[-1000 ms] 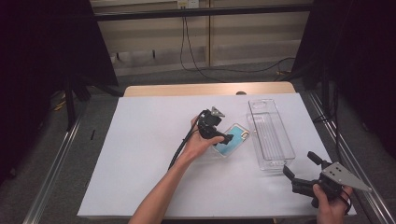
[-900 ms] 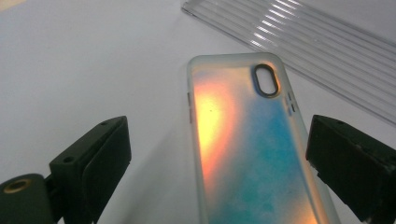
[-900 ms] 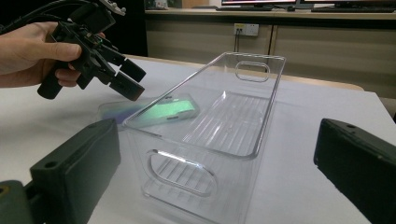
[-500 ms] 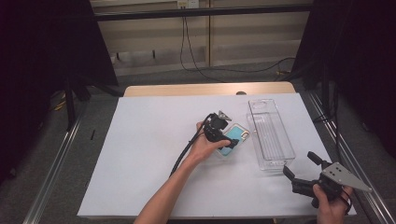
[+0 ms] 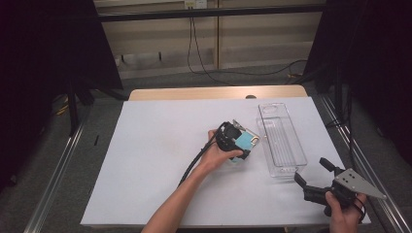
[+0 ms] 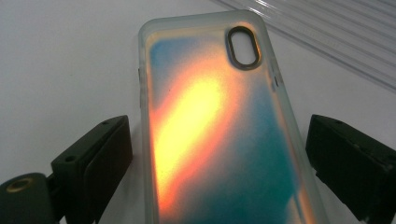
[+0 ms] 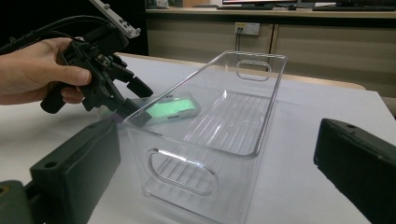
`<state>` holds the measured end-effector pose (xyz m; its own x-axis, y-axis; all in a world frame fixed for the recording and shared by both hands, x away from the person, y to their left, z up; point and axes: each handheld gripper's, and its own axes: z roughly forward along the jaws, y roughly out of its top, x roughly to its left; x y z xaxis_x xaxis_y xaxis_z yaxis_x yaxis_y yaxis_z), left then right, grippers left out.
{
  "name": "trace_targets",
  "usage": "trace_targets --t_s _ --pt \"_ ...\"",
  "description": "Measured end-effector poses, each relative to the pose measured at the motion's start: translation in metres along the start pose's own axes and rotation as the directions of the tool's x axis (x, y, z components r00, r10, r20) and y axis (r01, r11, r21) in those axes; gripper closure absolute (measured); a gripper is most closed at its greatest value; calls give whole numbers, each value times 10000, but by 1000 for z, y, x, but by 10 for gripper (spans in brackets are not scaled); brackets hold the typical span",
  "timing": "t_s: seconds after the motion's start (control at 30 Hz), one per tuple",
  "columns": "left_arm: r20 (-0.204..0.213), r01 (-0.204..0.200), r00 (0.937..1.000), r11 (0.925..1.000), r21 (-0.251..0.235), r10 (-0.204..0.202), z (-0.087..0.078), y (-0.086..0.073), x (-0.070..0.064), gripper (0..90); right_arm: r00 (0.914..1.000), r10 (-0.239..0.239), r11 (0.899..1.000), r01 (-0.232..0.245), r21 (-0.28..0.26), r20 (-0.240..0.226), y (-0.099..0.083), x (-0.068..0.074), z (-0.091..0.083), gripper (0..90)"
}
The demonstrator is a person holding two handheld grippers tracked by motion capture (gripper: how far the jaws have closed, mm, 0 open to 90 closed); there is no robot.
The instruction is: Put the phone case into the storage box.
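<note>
A translucent phone case (image 5: 247,141) with a teal and orange sheen lies flat on the white table (image 5: 145,160), just left of a clear plastic bin (image 5: 301,153). My left gripper (image 5: 239,145) is lowered over it, held in a hand. In the left gripper view the case (image 6: 219,93) lies between the two jaws of the left gripper (image 6: 219,140), which is open with a gap on each side. My right gripper (image 5: 312,171) is open and holds nothing near the front right corner. The right gripper view looks along my right gripper (image 7: 219,140) at the bin (image 7: 187,177), with the left gripper (image 7: 126,100) and the case (image 7: 173,108) beyond it.
The bin stands lengthwise along the table's right side, with handle cut-outs at both ends and nothing inside. A black cable (image 5: 194,162) trails from the left gripper along the forearm. Metal rails (image 5: 53,170) run beside the table.
The left gripper has moved right and down onto the phone case, and its jaws now straddle it. The right gripper and the bin have stayed put.
</note>
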<state>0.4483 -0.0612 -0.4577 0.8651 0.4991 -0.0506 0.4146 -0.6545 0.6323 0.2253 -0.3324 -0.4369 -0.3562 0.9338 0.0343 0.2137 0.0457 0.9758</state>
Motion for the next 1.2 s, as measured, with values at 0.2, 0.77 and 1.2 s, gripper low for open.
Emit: trace_targets --t_s 0.2,0.77,1.2 --pt "-97 -66 9999 10000 -21 66 1 -1 -2 78 10000 17 10000 -17 -13 -4 0 1 0 0" --pt "-197 -54 9998 9988 485 64 -1 5 -5 154 10000 -32 10000 32 20 -10 0 1 1 0" --pt "-236 44 9997 9992 403 -35 -4 4 -6 168 10000 -20 10000 20 1 9 0 0 0 0"
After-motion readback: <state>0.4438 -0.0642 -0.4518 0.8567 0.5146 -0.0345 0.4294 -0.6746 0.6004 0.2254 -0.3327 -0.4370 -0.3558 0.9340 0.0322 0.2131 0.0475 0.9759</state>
